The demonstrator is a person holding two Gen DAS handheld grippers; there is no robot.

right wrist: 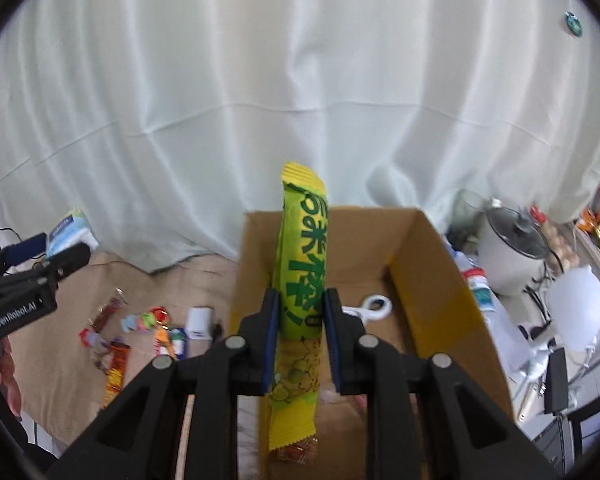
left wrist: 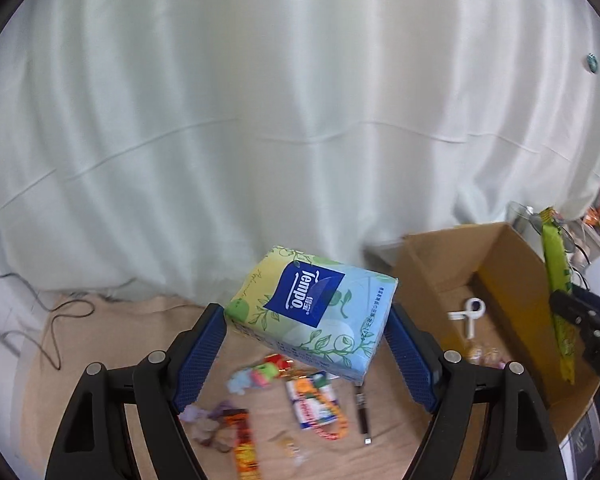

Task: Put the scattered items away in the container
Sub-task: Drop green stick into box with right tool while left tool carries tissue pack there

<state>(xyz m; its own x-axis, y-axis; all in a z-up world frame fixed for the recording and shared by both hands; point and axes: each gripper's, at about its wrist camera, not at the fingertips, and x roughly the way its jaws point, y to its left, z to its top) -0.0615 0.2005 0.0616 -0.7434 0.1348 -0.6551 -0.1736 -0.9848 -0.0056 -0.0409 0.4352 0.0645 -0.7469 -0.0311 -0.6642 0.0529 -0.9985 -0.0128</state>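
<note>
- The right claw (right wrist: 300, 312) is clamped on the upright green snack packet (right wrist: 302, 264), directly above the open cardboard box (right wrist: 428, 272).
- The left claw (left wrist: 306, 332) grips the tissue pack (left wrist: 312, 308) across its width, lifted over the worktop (left wrist: 100, 340); the box lies to its right.
- A white clip (right wrist: 374, 306) already lies inside.

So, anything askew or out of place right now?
The tissue pack sits tilted in the left gripper, one corner dipping. Snack wrappers and a pen lie scattered on the floor, outside the box. No damage or spills show.
</note>
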